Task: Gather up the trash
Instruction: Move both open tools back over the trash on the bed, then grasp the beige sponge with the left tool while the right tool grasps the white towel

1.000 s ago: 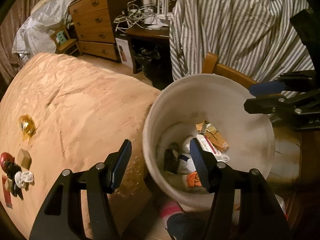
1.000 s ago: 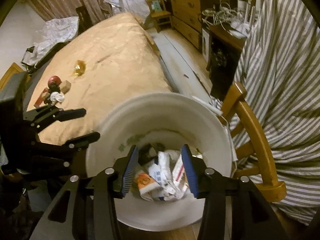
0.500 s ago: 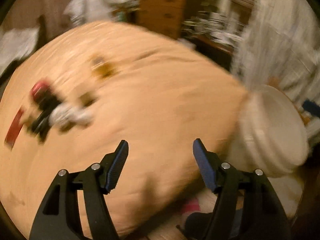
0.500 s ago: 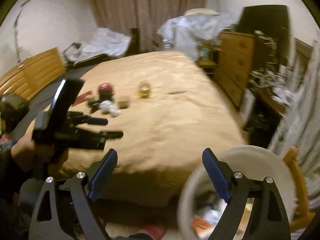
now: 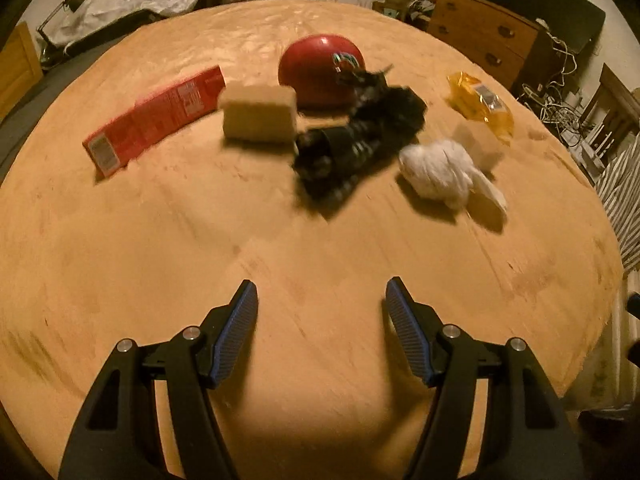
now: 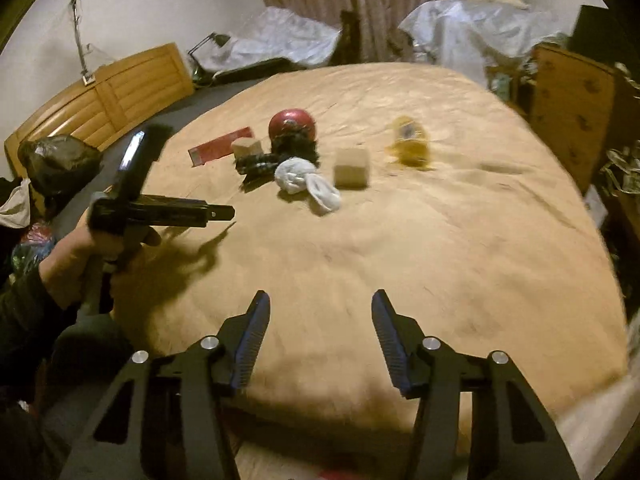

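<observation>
Both cameras have swung off the white bucket and onto the bed (image 5: 320, 240), so the drop-off looks done and the next pick is starting. Nearest, the left tongs (image 5: 320, 308) hang wide open and empty over bare bedspread; the right tongs (image 6: 318, 316) are spread and empty too. Beyond them lies the trash, clustered around the red ball (image 5: 320, 70): a black crumpled wrapper (image 5: 352, 148) touching its near side, a white tissue wad (image 5: 444, 174) just right of that, a tan block (image 5: 260, 114) and a red carton (image 5: 156, 114) to the ball's left, a yellow wrapper (image 5: 480, 106) well to its right. Motion blur smears the black piece; what it is, I cannot tell. The bucket is out of view.
</observation>
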Action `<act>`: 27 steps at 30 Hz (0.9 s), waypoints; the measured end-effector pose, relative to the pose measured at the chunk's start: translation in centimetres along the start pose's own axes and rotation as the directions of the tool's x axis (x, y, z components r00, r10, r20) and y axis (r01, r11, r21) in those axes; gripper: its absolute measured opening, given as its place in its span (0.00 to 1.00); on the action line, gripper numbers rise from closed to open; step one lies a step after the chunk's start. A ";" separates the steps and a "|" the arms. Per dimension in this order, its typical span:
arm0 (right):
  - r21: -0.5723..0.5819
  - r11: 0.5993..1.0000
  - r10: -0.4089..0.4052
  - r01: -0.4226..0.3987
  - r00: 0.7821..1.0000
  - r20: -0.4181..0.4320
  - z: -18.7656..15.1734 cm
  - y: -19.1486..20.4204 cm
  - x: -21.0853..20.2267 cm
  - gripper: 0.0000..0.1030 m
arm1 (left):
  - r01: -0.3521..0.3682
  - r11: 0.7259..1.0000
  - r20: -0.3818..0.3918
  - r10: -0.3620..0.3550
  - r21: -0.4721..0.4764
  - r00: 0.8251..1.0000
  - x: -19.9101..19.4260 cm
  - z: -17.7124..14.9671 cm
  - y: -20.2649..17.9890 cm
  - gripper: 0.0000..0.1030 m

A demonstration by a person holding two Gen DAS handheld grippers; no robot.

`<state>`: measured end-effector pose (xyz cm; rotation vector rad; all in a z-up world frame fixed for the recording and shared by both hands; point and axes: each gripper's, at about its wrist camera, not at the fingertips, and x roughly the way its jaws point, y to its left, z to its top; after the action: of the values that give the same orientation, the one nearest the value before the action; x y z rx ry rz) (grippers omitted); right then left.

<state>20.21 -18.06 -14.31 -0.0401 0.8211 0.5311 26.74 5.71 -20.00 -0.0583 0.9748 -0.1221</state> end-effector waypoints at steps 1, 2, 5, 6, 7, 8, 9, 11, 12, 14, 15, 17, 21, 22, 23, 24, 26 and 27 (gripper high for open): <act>0.002 1.000 0.009 -0.009 1.000 -0.004 0.4 0.1 1.3 0.54 | -0.001 1.000 0.008 0.000 0.009 1.000 0.0 0.2 0.3 0.62; 0.005 1.000 0.014 -0.014 1.000 -0.007 0.8 0.2 2.3 0.54 | -0.004 1.000 0.021 0.003 0.018 1.000 0.0 0.5 1.0 0.62; 0.019 0.999 0.045 -0.045 0.999 -0.013 1.7 0.5 4.8 0.54 | -0.007 1.000 0.067 0.007 -0.004 0.998 -0.3 1.7 3.3 0.62; 0.020 0.998 0.054 -0.054 0.998 -0.016 1.9 0.8 5.7 0.54 | -0.006 1.000 0.086 0.008 -0.023 0.996 -0.6 2.2 4.1 0.62; 0.022 0.998 0.060 -0.060 0.998 -0.019 2.1 0.9 6.4 0.54 | 0.005 0.999 0.114 0.000 -0.044 0.994 -0.9 2.8 4.8 0.62; 0.028 0.997 0.066 -0.065 0.998 -0.023 2.3 1.0 7.2 0.54 | 0.015 0.998 0.137 -0.007 -0.058 0.991 -1.2 3.2 5.0 0.62; 0.031 0.997 0.070 -0.069 0.997 -0.028 2.3 0.9 7.9 0.54 | 0.029 0.997 0.161 -0.017 -0.073 0.987 -1.5 3.9 5.3 0.65; 0.040 0.997 0.074 -0.072 0.997 -0.038 2.4 0.8 9.1 0.54 | 0.033 0.996 0.188 -0.016 -0.086 0.982 -1.7 4.8 5.3 0.71; 0.046 0.996 0.076 -0.074 0.996 -0.041 2.5 0.8 9.5 0.54 | 0.020 0.996 0.192 -0.002 -0.089 0.981 -1.4 5.3 5.1 0.71; 0.057 0.995 0.079 -0.076 0.996 -0.040 2.8 0.6 10.1 0.54 | 0.009 0.996 0.187 0.008 -0.088 0.982 -0.2 7.0 4.4 0.71; 0.058 0.995 0.079 -0.077 0.996 -0.038 2.9 0.5 10.3 0.54 | -0.010 0.997 0.183 0.024 -0.077 0.983 0.5 7.6 4.1 0.71; 0.054 0.995 0.082 -0.080 0.996 -0.035 3.1 0.4 10.3 0.54 | -0.014 0.998 0.169 0.025 -0.066 0.985 1.1 8.1 4.2 0.71; 0.034 0.996 0.078 -0.077 0.997 -0.029 4.1 0.6 10.9 0.54 | -0.031 0.998 0.149 0.038 -0.051 0.988 2.5 8.6 3.8 0.71; 0.028 0.997 0.075 -0.074 0.997 -0.027 4.4 0.6 11.1 0.54 | -0.036 0.998 0.147 0.043 -0.052 0.988 2.8 8.8 3.8 0.71; 0.020 0.997 0.070 -0.070 0.997 -0.024 4.8 0.7 11.3 0.54 | -0.035 0.998 0.145 0.043 -0.057 0.989 3.0 8.9 3.8 0.71; 0.009 0.998 0.067 -0.067 0.998 -0.021 5.3 0.8 11.6 0.54 | -0.034 0.997 0.139 0.043 -0.066 0.989 3.3 8.9 4.0 0.71; -0.009 0.998 0.066 -0.066 0.998 -0.013 6.3 1.0 12.1 0.54 | -0.023 0.997 0.127 0.033 -0.080 0.991 3.8 8.7 4.4 0.59; -0.025 0.998 0.064 -0.064 0.998 -0.007 6.8 1.3 12.3 0.54 | -0.020 0.996 0.117 0.029 -0.082 0.993 4.1 8.5 4.6 0.52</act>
<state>31.14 -10.00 -18.14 -0.0393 0.8242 0.6022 36.39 9.73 -19.07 -0.1265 0.8613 -0.0561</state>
